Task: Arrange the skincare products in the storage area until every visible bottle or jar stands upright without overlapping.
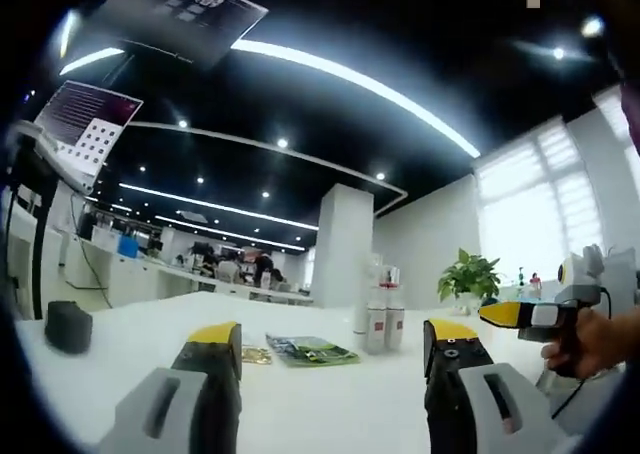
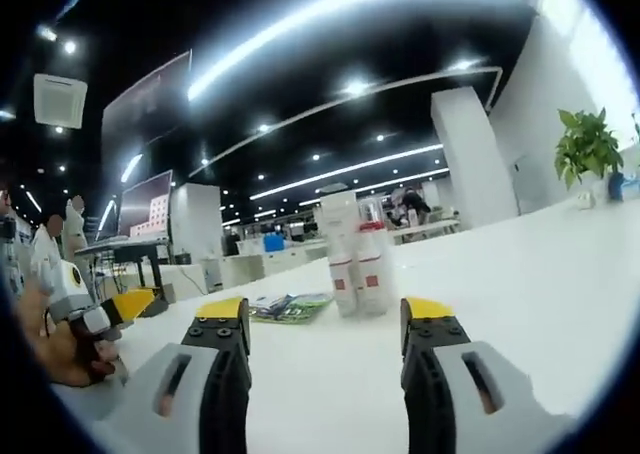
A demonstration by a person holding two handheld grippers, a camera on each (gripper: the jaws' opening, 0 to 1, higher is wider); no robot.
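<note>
Labels on the white bottles point(image 2: 358, 269) are too small to read; green packets point(image 1: 311, 350) beside them blurred.

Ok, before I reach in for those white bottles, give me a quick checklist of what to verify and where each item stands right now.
1. Left tongs open and holding nothing: ok.
2. Right tongs open and holding nothing: ok.
3. White bottles with red labels standing upright on the white table: ok, they stand close together in a cluster.
4. Bottles not overlapping: cannot tell, they sit tight against each other from both views.
5. Path from the right tongs to the bottles: ok, bare table between.
6. Green packet lying flat beside the bottles: not ok if it counts as a product to stand up; what it is cannot be told.
</note>
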